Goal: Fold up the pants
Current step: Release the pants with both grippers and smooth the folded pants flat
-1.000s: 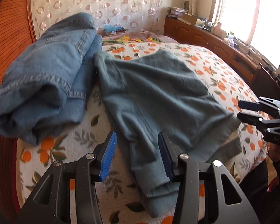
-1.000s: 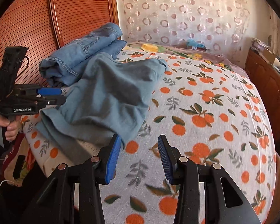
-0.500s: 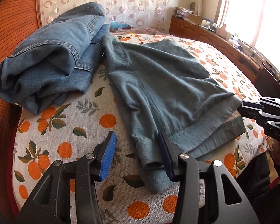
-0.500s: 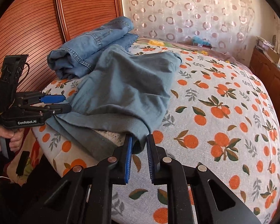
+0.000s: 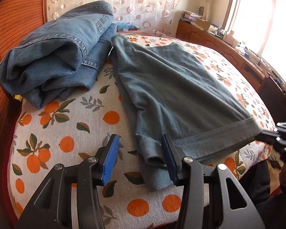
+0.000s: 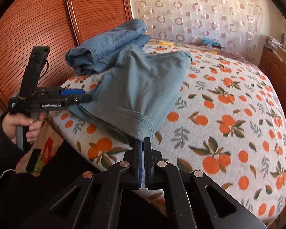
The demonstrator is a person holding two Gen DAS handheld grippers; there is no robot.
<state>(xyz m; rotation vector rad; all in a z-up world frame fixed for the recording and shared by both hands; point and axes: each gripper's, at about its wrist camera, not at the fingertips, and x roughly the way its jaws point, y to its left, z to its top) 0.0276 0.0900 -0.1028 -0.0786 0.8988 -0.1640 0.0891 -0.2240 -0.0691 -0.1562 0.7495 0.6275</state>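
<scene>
Your right gripper (image 6: 143, 143) was the nearer one to the work: its jaws were pressed together on the cuff corner of the grey-green pants (image 6: 139, 87), with the hem fabric pinched at the fingertips and lifted slightly off the bed (image 6: 228, 133). Your left gripper (image 5: 141, 148) sat at the other corner of that same cuff end with its jaws spread about halfway; one finger lay against the hem and the other stood over bare bedspread, so nothing was gripped there yet.

From the pinched cuff, the pants ran away from you toward the headboard (image 6: 38, 38), long axis pointing from the near edge of the bed to the far side, cuffs near and the opposite end farthest off. I judge the coming fold turned on that line: the cuff end had to travel forward along it, so your left gripper probably needed to close on its corner first.

Beyond the far end of the pants, a folded pair of jeans (image 5: 57, 57) lay touching them, against the headboard.
</scene>
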